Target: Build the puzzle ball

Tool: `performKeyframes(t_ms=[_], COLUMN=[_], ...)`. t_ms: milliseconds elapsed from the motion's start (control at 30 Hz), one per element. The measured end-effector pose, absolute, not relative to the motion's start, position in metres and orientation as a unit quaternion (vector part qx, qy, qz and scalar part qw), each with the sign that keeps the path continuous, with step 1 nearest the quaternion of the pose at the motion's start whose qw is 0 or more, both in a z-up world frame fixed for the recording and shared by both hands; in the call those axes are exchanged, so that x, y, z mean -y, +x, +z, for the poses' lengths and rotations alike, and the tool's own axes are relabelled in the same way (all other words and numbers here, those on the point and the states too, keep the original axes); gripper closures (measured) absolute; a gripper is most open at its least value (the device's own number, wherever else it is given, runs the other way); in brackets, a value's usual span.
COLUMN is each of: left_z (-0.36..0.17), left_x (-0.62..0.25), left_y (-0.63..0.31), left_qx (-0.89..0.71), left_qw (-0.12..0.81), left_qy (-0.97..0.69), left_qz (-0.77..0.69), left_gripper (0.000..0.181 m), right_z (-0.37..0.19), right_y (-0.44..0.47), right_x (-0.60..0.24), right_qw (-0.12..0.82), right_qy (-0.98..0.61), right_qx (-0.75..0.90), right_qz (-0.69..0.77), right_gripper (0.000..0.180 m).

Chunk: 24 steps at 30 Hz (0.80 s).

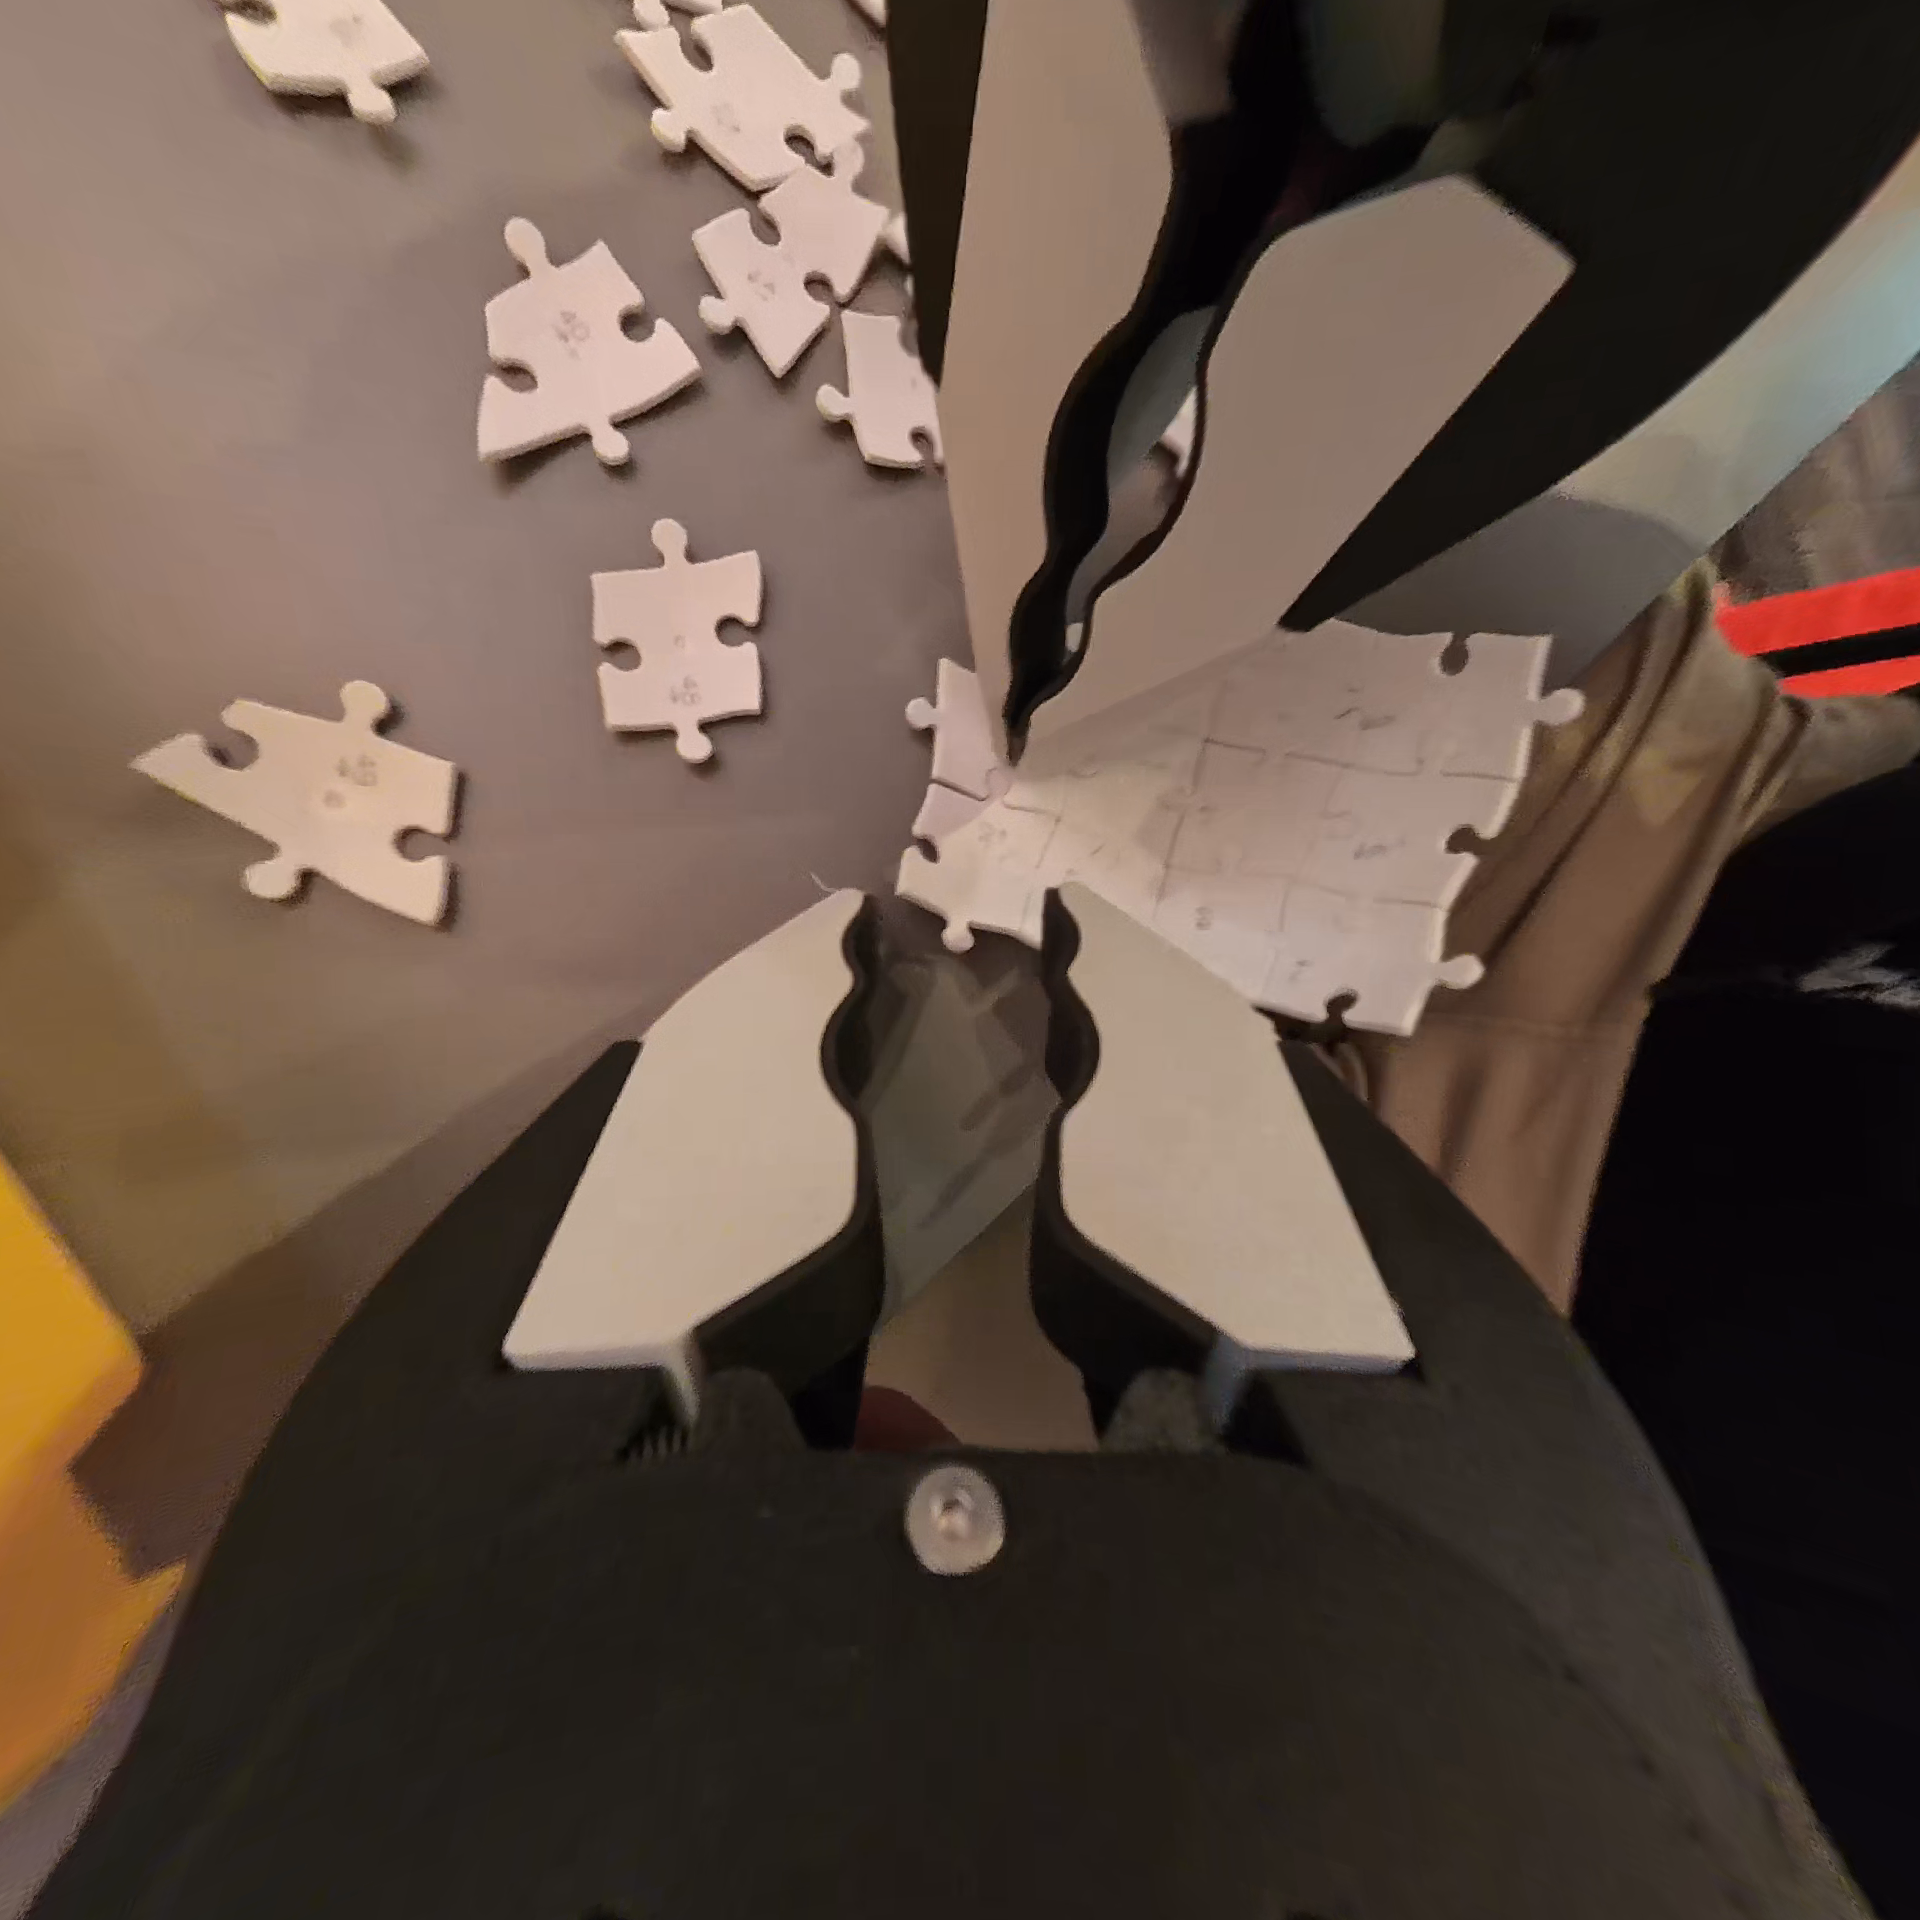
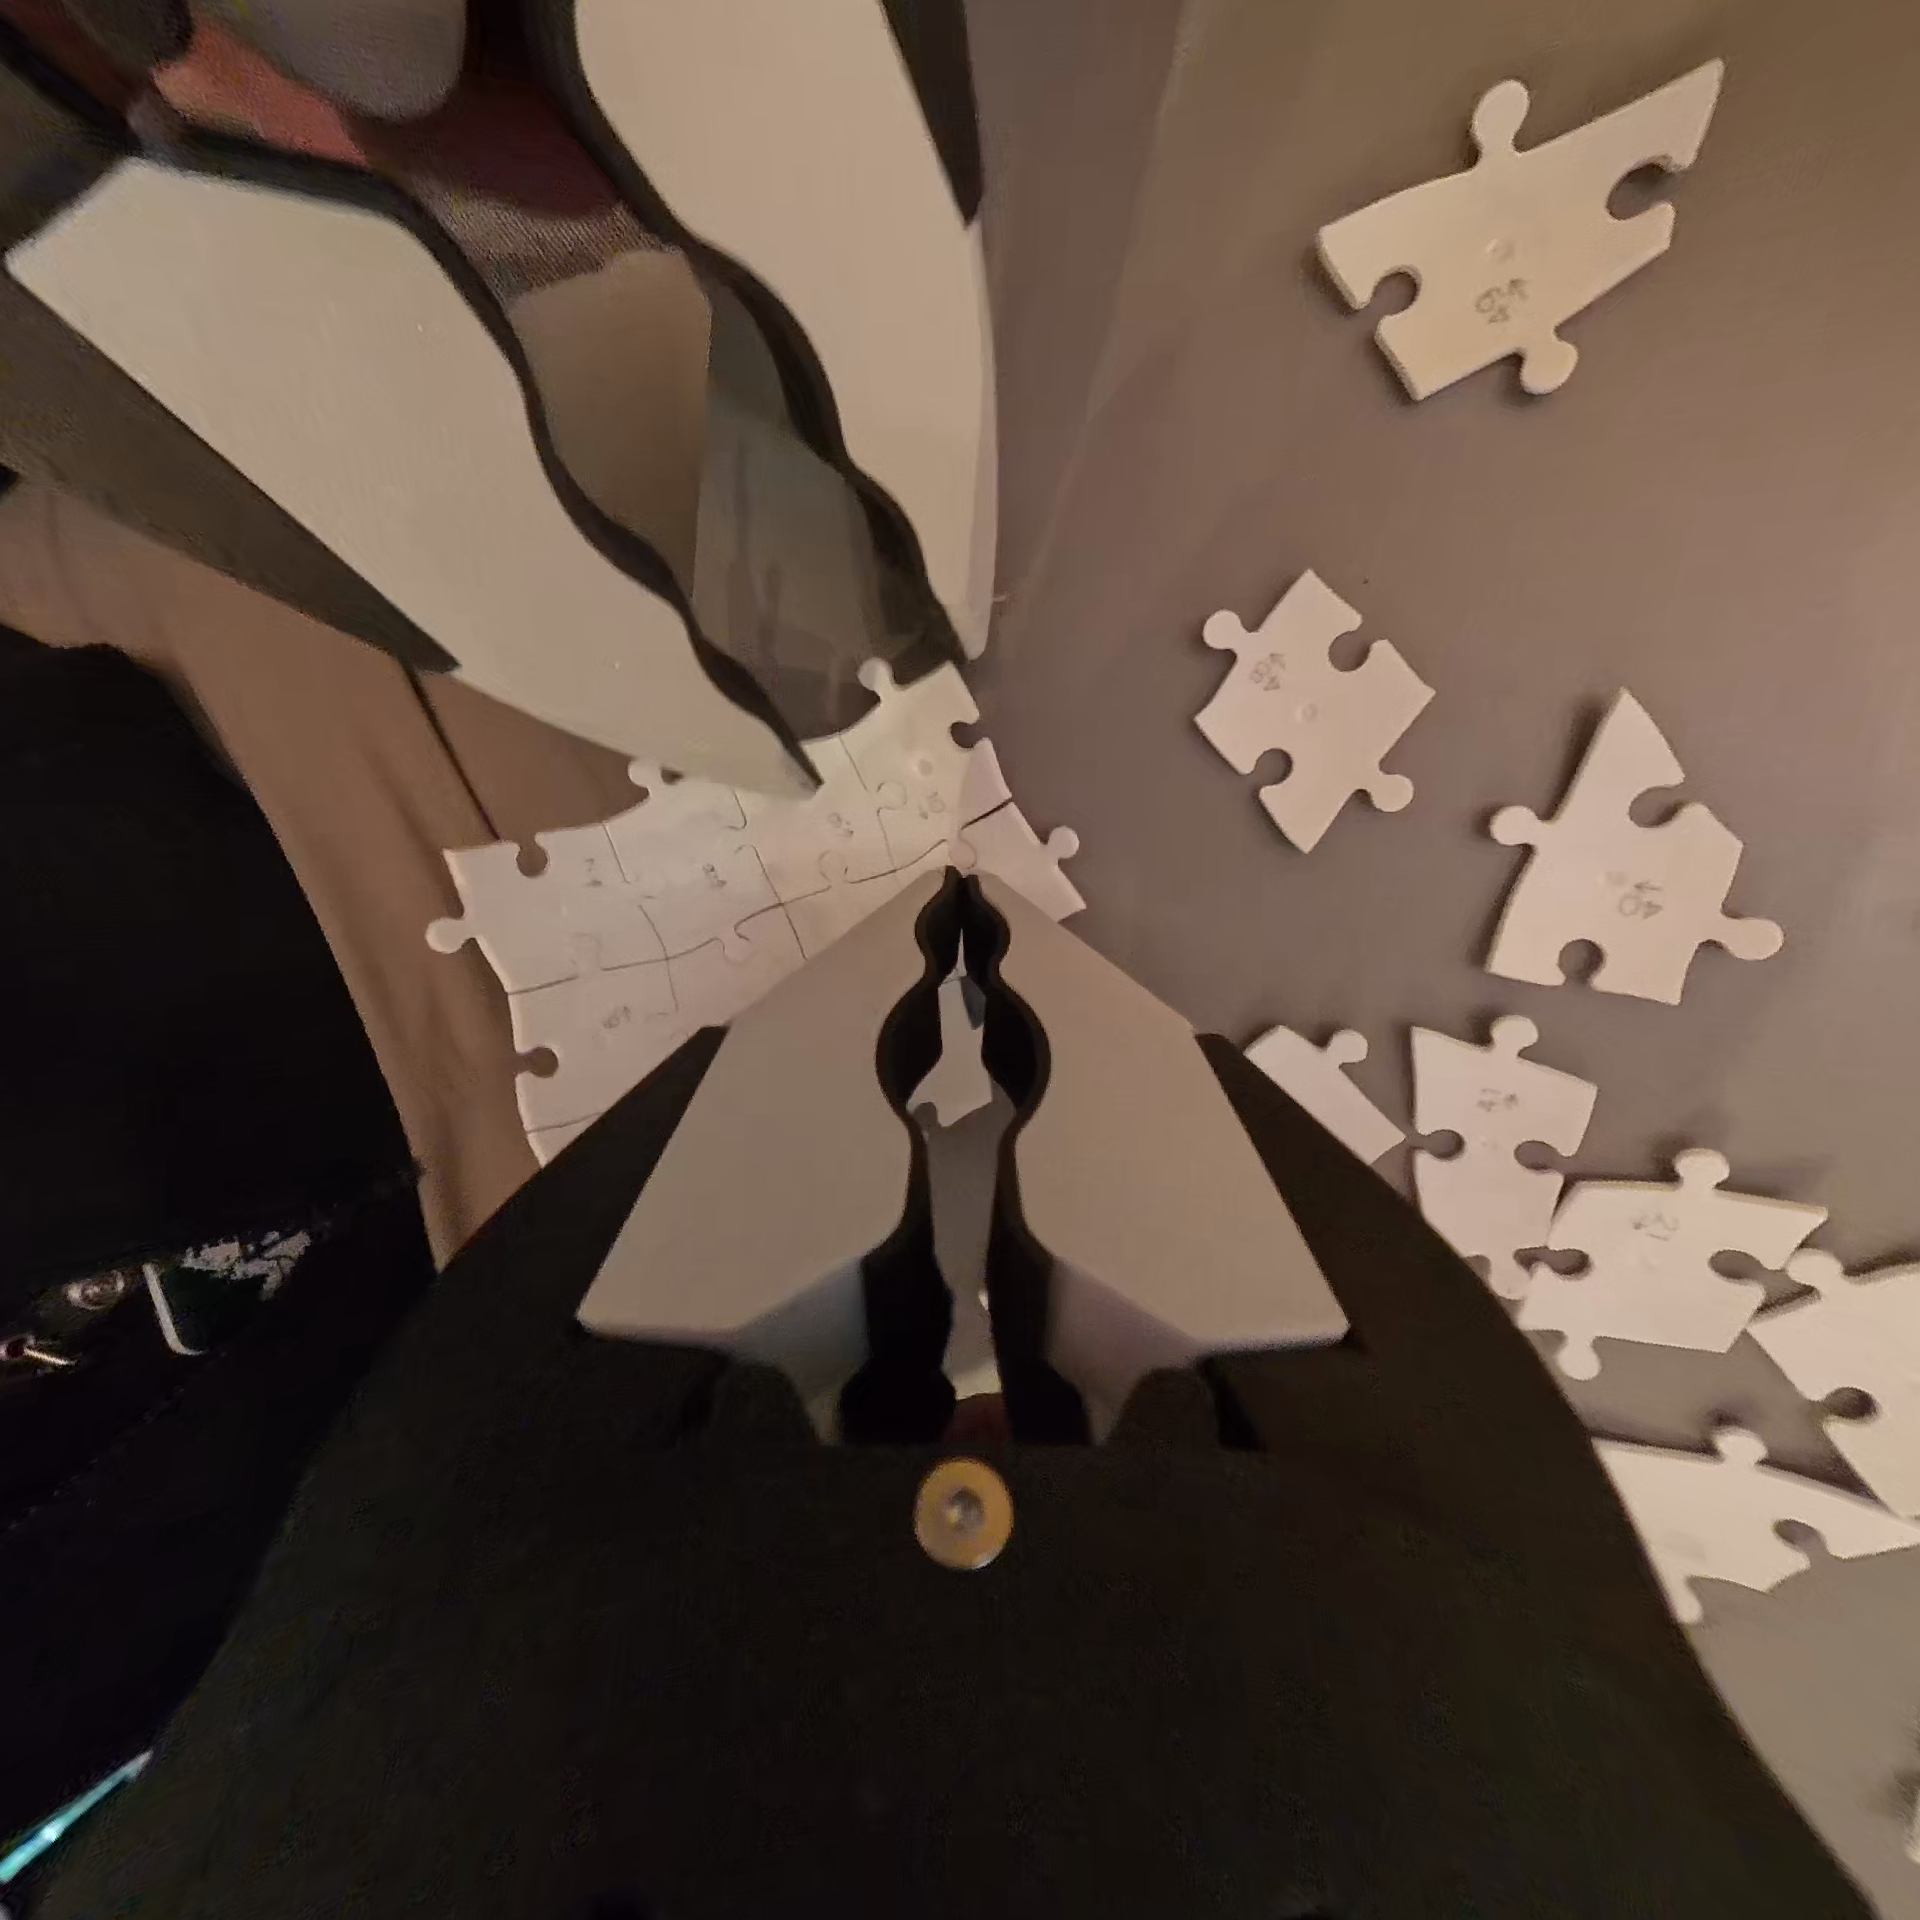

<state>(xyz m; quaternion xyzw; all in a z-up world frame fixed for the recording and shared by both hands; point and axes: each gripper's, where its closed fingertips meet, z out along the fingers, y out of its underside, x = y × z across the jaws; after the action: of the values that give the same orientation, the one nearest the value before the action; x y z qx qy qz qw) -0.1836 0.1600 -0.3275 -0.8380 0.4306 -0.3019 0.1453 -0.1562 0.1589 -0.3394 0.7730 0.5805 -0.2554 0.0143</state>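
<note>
The right tongs are pinched shut at the tips on the near corner of the curved white panel of joined puzzle pieces, where its seams run together. The left tongs stand parted, with a clear gap between the tips, and hold nothing; they sit just at the panel's edge, and whether a tip touches it cannot be told. The panel hangs out past the edge of the grey desk, over a person's tan trouser leg.

The step in hand looks like steadying the panel so another piece can be joined at that corner. To do it well, the right tongs should keep a firm but light pinch close to the seams, since a hard squeeze or a twist may pop the interlocked tabs apart. The left tongs would best close on the opposite rim, sharing the load so the curve does not flex. Support from both sides matters because nothing lies beneath the panel.

Loose white puzzle pieces lie scattered face down on the desk, well apart from the panel; the nearest one seems easiest to fetch.
</note>
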Motion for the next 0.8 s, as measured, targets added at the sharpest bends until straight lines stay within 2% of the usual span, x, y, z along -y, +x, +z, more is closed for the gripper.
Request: performKeyframes(t_ms=[167,533,800], left_z=[-0.332,-0.337,-0.338], left_x=[-0.155,-0.160,-0.159], left_y=[-0.172,-0.170,-0.170], left_qx=[-0.377,-0.332,-0.326], left_qw=[0.119,0.115,0.113], left_qy=[-0.847,-0.858,-0.856], left_qz=[-0.354,-0.375,-0.385], left_gripper=[0.154,0.174,0.176], right_z=[-0.339,-0.337,-0.338], right_y=[-0.158,-0.166,-0.169], right_x=[-0.162,-0.162,-0.158], right_qw=[0.002,-0.036,-0.040], right_qy=[0.787,0.781,0.772], right_qx=[-0.544,-0.544,-0.565], right_qz=[-0.293,-0.305,-0.288], right_gripper=[0.180,0.180,0.180])
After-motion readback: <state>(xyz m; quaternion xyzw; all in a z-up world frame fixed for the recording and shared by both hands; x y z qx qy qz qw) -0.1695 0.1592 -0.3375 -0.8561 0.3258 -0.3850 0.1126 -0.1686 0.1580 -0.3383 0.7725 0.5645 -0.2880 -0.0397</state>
